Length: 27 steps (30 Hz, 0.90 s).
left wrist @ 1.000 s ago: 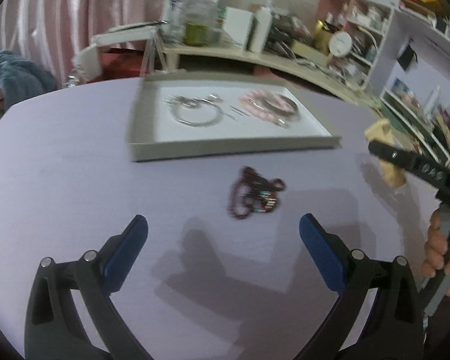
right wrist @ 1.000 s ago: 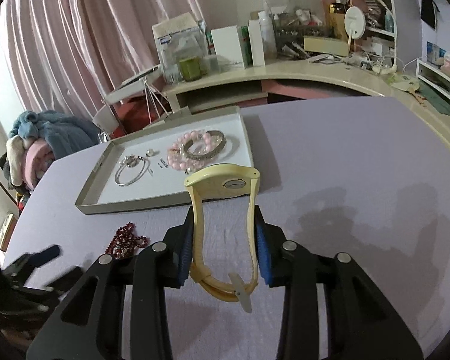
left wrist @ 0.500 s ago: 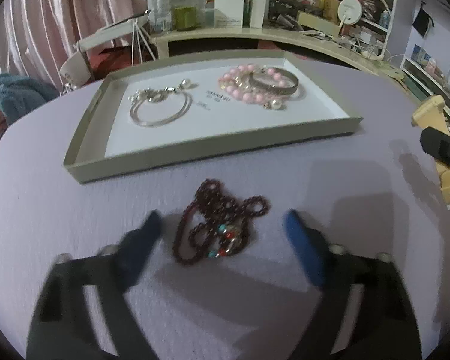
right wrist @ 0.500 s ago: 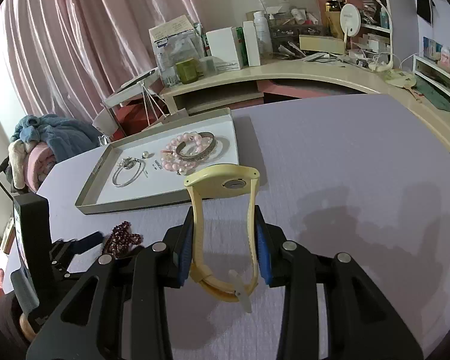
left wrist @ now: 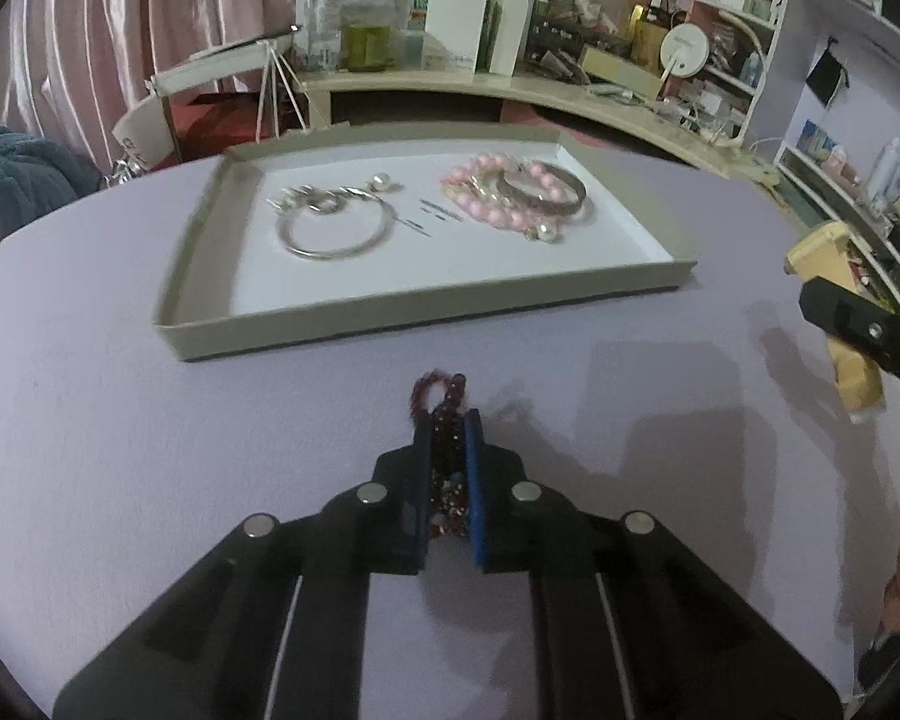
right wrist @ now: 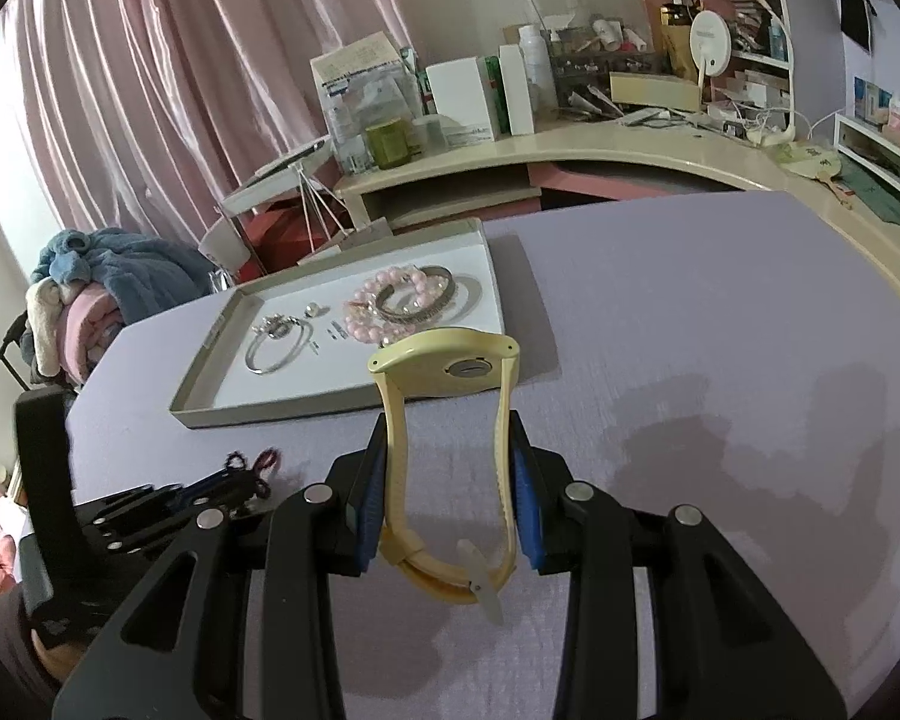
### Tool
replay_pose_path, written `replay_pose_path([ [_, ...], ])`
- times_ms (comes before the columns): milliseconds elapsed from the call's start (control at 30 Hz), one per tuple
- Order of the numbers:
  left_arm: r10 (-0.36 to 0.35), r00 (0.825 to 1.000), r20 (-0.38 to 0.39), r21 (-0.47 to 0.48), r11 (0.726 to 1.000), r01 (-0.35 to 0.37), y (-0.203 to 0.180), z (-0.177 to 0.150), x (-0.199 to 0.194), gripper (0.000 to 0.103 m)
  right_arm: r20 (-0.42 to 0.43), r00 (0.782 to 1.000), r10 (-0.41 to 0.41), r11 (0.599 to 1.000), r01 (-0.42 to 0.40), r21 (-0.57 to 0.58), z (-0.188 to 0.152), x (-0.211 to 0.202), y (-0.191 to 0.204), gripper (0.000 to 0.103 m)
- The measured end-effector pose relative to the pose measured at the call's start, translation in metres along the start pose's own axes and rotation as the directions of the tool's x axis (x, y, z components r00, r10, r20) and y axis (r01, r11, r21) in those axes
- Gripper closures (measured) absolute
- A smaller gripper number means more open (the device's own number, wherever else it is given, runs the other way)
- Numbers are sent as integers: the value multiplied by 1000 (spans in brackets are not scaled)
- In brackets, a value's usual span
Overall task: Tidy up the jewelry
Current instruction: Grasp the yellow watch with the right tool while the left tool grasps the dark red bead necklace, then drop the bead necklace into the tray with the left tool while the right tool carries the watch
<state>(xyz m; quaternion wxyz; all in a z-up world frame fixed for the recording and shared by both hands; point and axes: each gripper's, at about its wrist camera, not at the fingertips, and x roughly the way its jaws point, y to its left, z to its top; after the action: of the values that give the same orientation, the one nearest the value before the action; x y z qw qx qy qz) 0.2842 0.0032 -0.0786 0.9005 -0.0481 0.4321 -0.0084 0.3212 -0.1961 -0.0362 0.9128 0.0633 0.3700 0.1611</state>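
Note:
My left gripper [left wrist: 447, 420] is shut on a dark red bead bracelet [left wrist: 444, 414] on the purple table, in front of a shallow tray [left wrist: 390, 315]. The tray holds a silver bangle [left wrist: 333, 231], a pink bead bracelet [left wrist: 492, 210] and a metal bangle [left wrist: 543, 192]. My right gripper [right wrist: 447, 438] is shut on a yellow watch [right wrist: 450, 360] and holds it above the table, right of the tray. The left gripper [right wrist: 210, 486] with the beads [right wrist: 258, 459] shows at lower left in the right wrist view. The watch also shows in the left wrist view [left wrist: 834, 300].
A curved cream desk [right wrist: 570, 144] crowded with boxes and bottles stands behind the table. Shelves [left wrist: 744, 18] stand at the right. A pile of blankets [right wrist: 102, 276] lies at the far left. Purple table surface [right wrist: 720, 312] spreads to the right of the tray.
My left gripper moved forward over the dark red bracelet and shut on it. My right gripper kept hold of the yellow watch and stayed roughly in place.

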Motion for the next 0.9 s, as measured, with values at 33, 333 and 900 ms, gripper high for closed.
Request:
replay_pose_path([
  [33,-4,1000,13,3,1000,4,5,1,-9,94,6,1000,2,1000,-2,-1,1,-2,2,66],
  [333,-12,988,156,12,1000,11,34,22,-95,95,54,998,36,999,-34,-31,6,-22,26,66],
  [900,-7,975,224,-42,999,17,52,61,-129,95,76,996,54,997,-49,-59,13,-25,39,66],
])
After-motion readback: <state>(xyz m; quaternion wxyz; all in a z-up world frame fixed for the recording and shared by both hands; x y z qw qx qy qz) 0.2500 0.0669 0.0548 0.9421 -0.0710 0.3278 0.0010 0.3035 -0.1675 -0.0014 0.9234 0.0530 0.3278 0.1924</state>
